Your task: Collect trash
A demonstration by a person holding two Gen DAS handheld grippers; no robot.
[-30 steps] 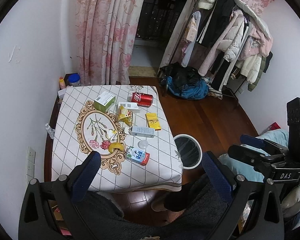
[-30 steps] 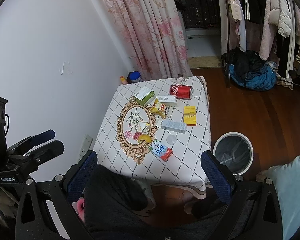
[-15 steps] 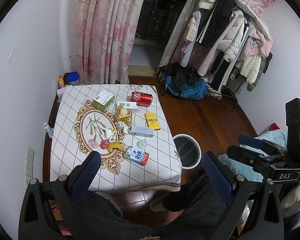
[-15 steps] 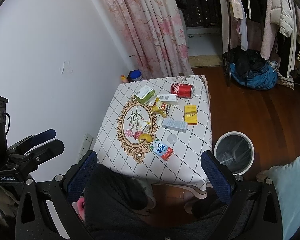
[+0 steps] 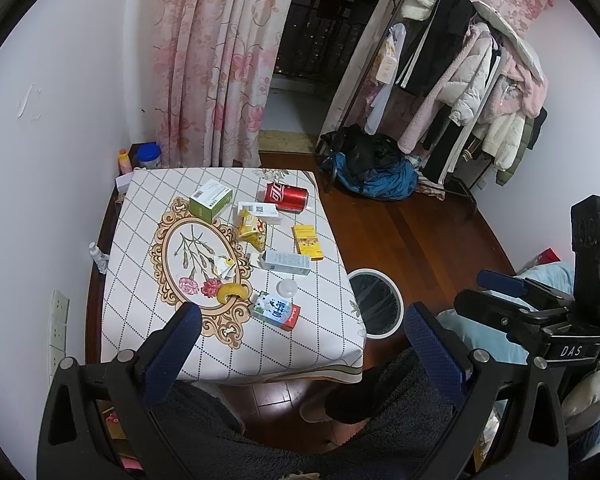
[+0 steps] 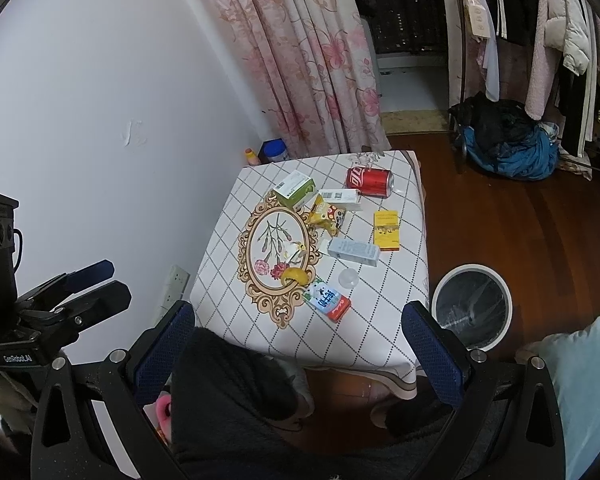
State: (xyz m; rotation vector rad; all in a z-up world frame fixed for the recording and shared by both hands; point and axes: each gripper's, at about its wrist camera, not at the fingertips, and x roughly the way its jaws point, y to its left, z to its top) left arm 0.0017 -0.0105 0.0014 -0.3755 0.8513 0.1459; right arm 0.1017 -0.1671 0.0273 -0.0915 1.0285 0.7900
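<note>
We hold our left gripper [image 5: 300, 344] and right gripper [image 6: 296, 340] high above the table [image 5: 148, 320], both spread wide and empty, while the red can [image 5: 287, 197], boxes and wrappers lie scattered on its cloth, beside the white bin [image 5: 374, 305] on the floor.

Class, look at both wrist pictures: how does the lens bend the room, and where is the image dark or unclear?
Left wrist view: fisheye, so the wall and curtain bow, corners go black, and the open left gripper looms large. Right wrist view: same bowing and black rim; the table is evenly lit without glare, the doorway is dark, and the open right gripper fills the bottom.
</note>
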